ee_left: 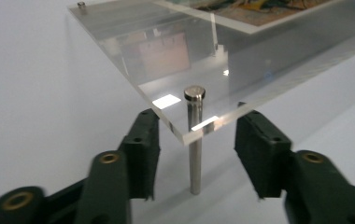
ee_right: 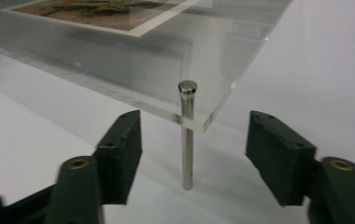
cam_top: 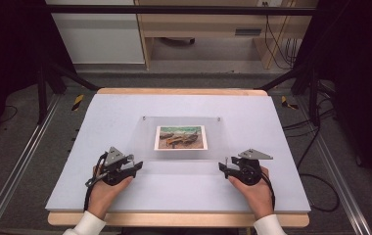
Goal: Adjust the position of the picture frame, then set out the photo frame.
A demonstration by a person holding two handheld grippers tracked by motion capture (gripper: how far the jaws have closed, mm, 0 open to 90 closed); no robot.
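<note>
At lower centre of the high view, we flank a clear acrylic frame (cam_top: 181, 139) with both grippers.

From above, our left gripper (cam_top: 136, 165) and right gripper (cam_top: 222, 166) sit at the frame's near corners, the picture (cam_top: 181, 137) at mid-frame. Through the left gripper view, spread jaws straddle an upright steel pin (ee_left: 195, 140) at the panel's corner, touching nothing. Through the right gripper view, jaws likewise stand apart around the other pin (ee_right: 187, 135), dead ahead, its long axis vertical. We judge each pin nearest its own hand.
</note>
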